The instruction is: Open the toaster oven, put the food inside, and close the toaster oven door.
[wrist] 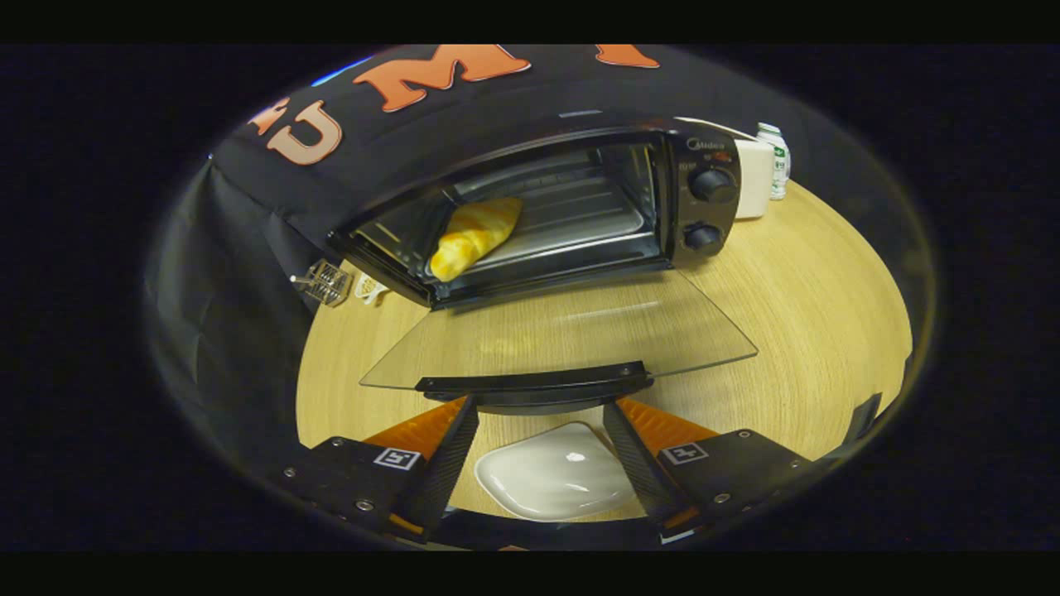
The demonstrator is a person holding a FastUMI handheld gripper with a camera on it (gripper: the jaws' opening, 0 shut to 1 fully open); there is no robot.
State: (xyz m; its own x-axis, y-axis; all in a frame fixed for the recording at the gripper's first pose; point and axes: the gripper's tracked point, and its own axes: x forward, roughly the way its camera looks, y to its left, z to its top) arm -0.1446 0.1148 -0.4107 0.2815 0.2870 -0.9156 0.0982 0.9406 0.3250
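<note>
A black toaster oven [704,194] stands on the wooden table with its glass door [563,331] folded down flat toward me. A golden croissant [474,236] lies on the rack inside, toward the left wall. The door's black handle [534,385] runs across just ahead of my fingertips and slightly above them. My gripper [538,414] is open, its two fingers spread wide with nothing pressed between them. Below the fingers, a white dish [559,480] rests empty on the table.
A white box [752,178] and a small bottle [777,161] stand to the right behind the oven. A wire rack piece [325,281] and a white cord lie at the oven's left. The round wooden table [811,331] extends to the right.
</note>
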